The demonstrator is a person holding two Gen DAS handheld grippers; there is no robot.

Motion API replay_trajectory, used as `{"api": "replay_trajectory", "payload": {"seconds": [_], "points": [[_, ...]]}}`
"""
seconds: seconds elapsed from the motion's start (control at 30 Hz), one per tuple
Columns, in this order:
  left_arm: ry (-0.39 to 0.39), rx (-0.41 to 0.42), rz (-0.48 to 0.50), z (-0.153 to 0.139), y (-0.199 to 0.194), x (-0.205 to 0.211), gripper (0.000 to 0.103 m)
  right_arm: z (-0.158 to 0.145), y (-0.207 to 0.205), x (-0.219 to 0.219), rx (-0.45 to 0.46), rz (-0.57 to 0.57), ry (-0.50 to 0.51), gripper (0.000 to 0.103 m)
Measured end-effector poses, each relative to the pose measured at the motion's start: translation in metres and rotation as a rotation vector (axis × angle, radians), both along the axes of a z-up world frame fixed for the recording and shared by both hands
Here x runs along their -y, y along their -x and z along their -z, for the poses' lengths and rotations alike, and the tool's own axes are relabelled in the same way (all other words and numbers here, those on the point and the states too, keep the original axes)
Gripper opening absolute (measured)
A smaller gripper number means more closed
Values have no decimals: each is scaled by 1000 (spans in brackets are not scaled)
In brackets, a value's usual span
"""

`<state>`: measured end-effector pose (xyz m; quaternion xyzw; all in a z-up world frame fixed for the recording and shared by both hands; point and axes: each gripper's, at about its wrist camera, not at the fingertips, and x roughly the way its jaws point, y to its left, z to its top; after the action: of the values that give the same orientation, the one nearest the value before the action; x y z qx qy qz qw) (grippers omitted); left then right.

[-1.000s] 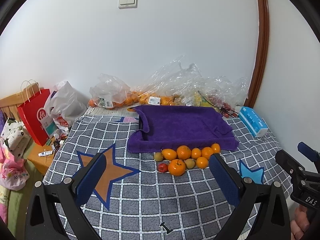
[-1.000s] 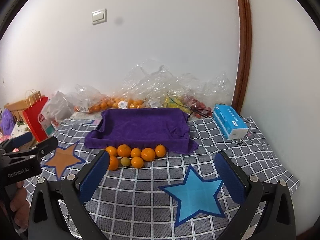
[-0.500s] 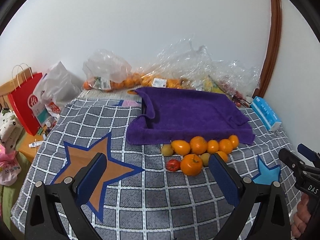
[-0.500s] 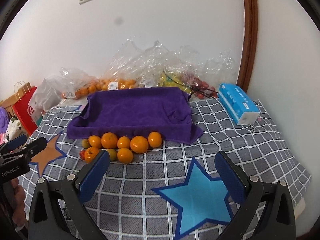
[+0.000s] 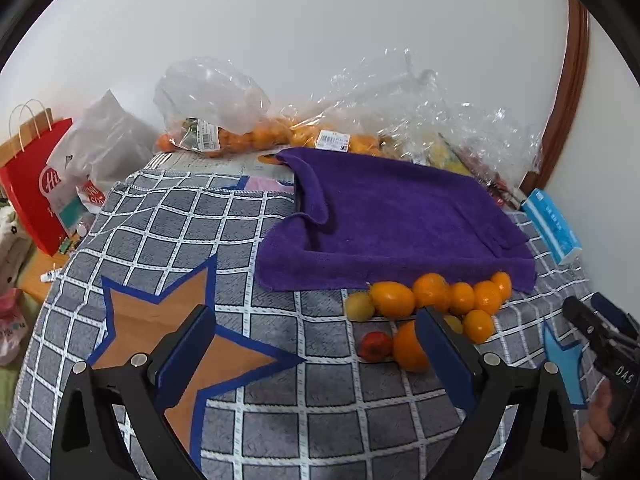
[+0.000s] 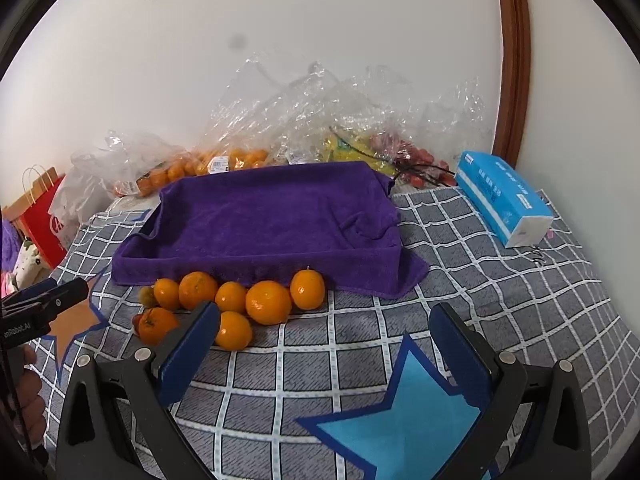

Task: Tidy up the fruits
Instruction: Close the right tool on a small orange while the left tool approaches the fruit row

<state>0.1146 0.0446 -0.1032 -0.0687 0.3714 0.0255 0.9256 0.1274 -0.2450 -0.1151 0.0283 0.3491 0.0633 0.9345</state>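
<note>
A tray covered by a towel (image 6: pixel 272 216) is being seen in the middle of the checked cloth (image 6: pixel 500 300), near the back. A row of 5 round fruits (image 6: pixel 240 294) is lying just in front of the tray, touching its front edge. More fruits (image 6: pixel 234 330) are lying in front of that row, toward the left. Bags of fruit (image 6: pixel 224 162) are piled behind the tray, against the wall (image 6: pixel 320 40). A tissue box (image 6: pixel 504 198) is lying to the right of the tray. Shopping bags (image 5: pixel 48 184) are standing off the left edge of the cloth.
</note>
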Motion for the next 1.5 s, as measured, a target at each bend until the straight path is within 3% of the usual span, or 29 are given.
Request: {"api": "replay_trajectory", "payload": {"seconds": [0.27,0.53,0.7,0.83,0.97,1.07,1.13,1.37,1.5], "points": [[8,-22,-21,14,-14,-12,97,14,-17,2,-10,7,-13,102],[35,-15,-40,19,-21,-23,97,30,-39,3,-80,-11,-40,90],[41,-23,-31,24,-27,-22,97,40,-54,-1,-124,-28,-53,69],[33,-18,-18,26,-30,-20,97,43,-66,-8,-136,-52,-50,63],[47,-11,-7,28,-32,-20,97,51,-80,-10,-169,-69,-65,47],[61,-11,-2,31,-34,-20,97,53,-85,-7,-176,-64,-92,44],[69,-12,1,32,-35,-20,97,56,-87,-6,-195,-69,-93,34],[85,-17,8,37,-36,-21,97,53,-80,-1,-185,-80,-78,33],[98,-21,16,36,-34,-23,97,58,-85,-6,-194,-93,-74,39]]}}
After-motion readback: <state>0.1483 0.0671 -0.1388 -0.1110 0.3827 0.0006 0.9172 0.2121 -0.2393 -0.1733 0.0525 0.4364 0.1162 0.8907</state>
